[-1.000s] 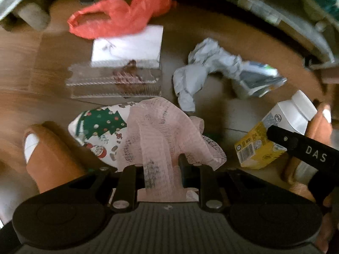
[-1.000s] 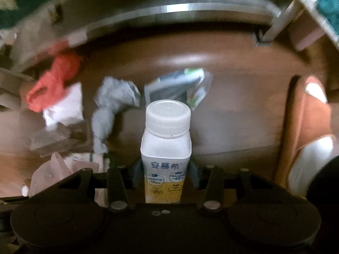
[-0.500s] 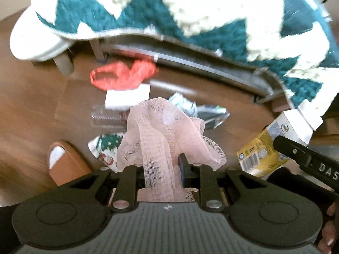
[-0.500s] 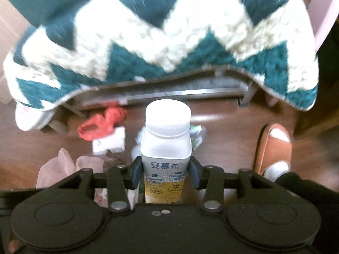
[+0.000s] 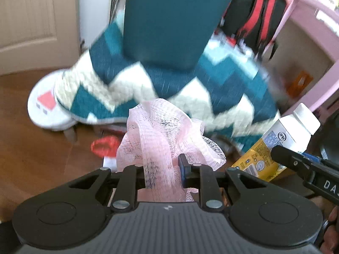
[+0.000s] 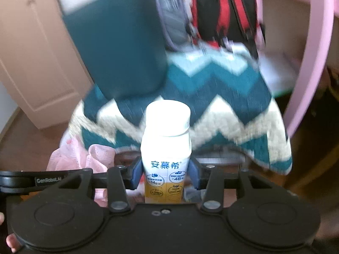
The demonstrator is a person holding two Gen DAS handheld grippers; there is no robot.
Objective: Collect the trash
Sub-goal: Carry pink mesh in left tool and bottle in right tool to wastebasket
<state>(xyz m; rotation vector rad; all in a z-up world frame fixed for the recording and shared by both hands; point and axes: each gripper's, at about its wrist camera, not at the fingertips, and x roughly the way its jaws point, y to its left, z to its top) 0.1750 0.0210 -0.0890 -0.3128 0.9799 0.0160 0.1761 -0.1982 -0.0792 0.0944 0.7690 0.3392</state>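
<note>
My left gripper (image 5: 163, 173) is shut on a pink mesh net (image 5: 163, 135) that bunches up above the fingers. My right gripper (image 6: 166, 175) is shut on a white and yellow drink bottle (image 6: 166, 139) with a white cap, held upright. The bottle also shows at the right of the left wrist view (image 5: 281, 146), and the pink net shows at the left of the right wrist view (image 6: 84, 158). Both grippers are raised well above the wooden floor. A red plastic bag (image 5: 103, 146) lies on the floor far below, partly hidden by the net.
A chair with a teal and white zigzag blanket (image 5: 190, 89) stands ahead, a teal cushion (image 6: 118, 53) on its back. A red and black backpack (image 6: 222, 10) hangs behind. A pink shelf (image 5: 307, 42) is at the right, a beige door (image 6: 31, 53) at the left.
Both grippers have risen from the floor with the net and the bottle held. The views swung up from the floor litter to the chair, backpack and door.
</note>
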